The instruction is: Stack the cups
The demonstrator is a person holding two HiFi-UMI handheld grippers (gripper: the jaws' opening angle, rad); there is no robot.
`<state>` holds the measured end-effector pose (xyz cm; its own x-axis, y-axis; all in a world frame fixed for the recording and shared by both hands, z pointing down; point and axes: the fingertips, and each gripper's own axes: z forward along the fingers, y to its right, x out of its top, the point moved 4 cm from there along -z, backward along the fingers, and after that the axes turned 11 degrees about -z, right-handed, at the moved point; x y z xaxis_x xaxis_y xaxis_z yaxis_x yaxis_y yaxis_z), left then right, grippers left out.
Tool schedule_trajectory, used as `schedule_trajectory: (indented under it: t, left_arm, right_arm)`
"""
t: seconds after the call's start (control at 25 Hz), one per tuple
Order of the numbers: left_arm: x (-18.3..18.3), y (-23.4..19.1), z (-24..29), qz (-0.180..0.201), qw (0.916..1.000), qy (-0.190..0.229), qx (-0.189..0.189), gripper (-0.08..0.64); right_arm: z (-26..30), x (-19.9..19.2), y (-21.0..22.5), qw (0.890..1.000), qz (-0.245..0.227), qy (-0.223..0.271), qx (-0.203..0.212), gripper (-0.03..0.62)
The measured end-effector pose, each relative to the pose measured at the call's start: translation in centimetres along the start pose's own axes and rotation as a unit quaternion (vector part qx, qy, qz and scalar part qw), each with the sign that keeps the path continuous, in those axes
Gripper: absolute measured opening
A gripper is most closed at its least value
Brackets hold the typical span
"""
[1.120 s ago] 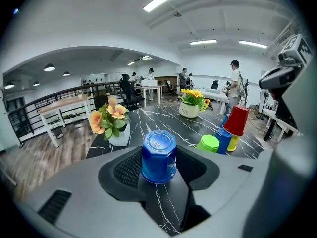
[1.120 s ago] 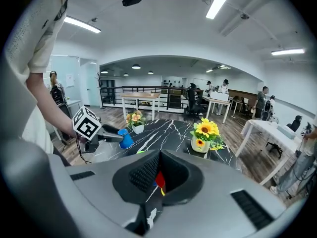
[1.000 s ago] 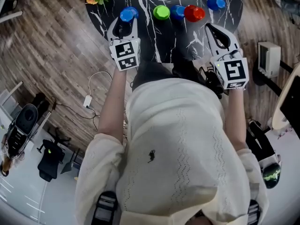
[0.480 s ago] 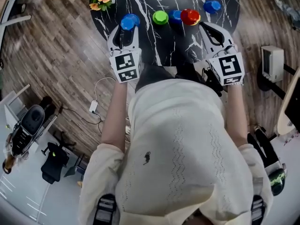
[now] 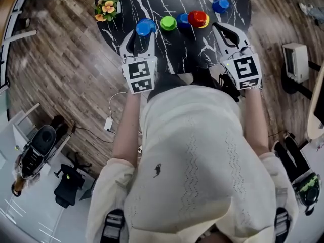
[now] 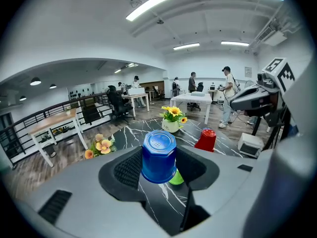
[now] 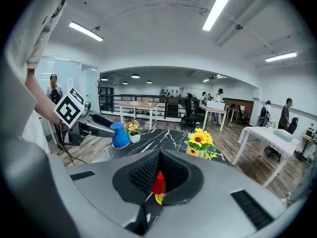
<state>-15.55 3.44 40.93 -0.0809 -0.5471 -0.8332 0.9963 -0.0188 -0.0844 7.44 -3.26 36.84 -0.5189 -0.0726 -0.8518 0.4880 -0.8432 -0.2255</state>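
Note:
My left gripper [image 5: 144, 34] is shut on an upside-down blue cup [image 5: 146, 27], held over the left part of the black marble table [image 5: 177, 49]. In the left gripper view this blue cup [image 6: 159, 156] sits between the pads, and a green cup [image 6: 176, 178] shows just behind it. On the table stand the green cup [image 5: 168, 23], a second blue cup [image 5: 183, 19], a red cup [image 5: 197, 18] over a yellow one, and a third blue cup [image 5: 220, 5]. My right gripper [image 5: 218, 28] is shut and empty just right of the red cup [image 7: 158, 182].
A pot of orange flowers [image 5: 106, 7] stands at the table's left edge, and a pot of sunflowers [image 7: 199, 144] at its far side. Wooden floor surrounds the table, with a white cable and adapter [image 5: 108, 124] lying on it. People and desks are in the distance.
My left gripper has carried the blue cup to the right, closer to the green cup. The right gripper has kept its place beside the red cup. The head view has shifted.

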Motion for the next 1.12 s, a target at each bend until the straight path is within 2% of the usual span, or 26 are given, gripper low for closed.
schedule_trajectory:
  t: [0.4, 1.12]
  left_arm:
    - [0.9, 3.9, 3.2, 0.044, 0.9968, -0.018, -0.064, 0.232]
    - [-1.2, 8.0, 8.4, 0.071, 0.9892, -0.066, -0.110, 0.232]
  right_arm:
    - [-2.0, -0.9, 1.0, 0.999, 0.020, -0.014, -0.037, 0.011]
    - [-3.2, -3.7, 2.3, 0.995, 0.050, -0.046, -0.066, 0.011]
